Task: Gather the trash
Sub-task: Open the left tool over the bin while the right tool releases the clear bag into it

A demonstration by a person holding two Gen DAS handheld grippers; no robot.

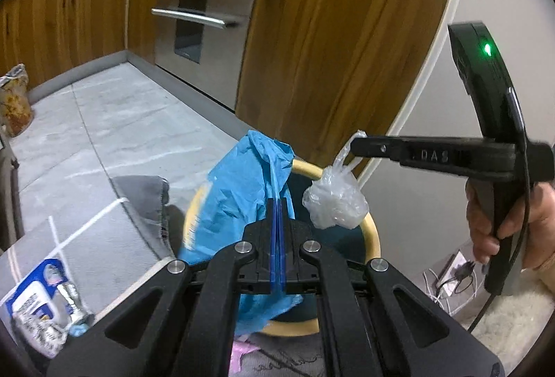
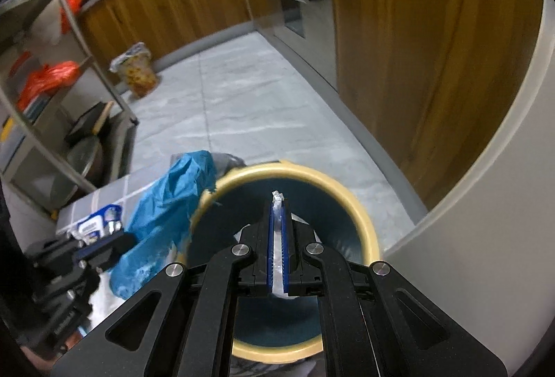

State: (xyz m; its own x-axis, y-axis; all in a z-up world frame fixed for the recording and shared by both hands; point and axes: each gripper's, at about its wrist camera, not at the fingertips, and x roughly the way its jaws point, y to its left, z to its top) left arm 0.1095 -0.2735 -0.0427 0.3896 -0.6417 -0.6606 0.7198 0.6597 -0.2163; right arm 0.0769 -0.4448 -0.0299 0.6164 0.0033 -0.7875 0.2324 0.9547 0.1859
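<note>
A round bin with a cream rim (image 1: 373,238) and a dark teal inside stands on the floor below both grippers. My left gripper (image 1: 278,203) is shut on a crumpled blue plastic bag (image 1: 236,189) that hangs over the bin's left rim. My right gripper (image 1: 353,145), held by a hand, is shut on a scrunched clear plastic wad (image 1: 334,203) that dangles over the bin's opening. In the right wrist view the right gripper (image 2: 277,200) pinches a strip of clear plastic (image 2: 278,238) straight above the bin (image 2: 288,170). There the blue bag (image 2: 163,214) and left gripper (image 2: 104,247) sit left of the bin.
A blue-and-white blister pack (image 1: 38,304) lies on a tiled surface at the left. Wooden cabinets (image 1: 329,30) and a steel oven (image 1: 197,13) line the far side. A snack bag (image 2: 137,71) stands on the grey floor by a metal rack (image 2: 69,65). Cables (image 1: 458,276) lie at the right.
</note>
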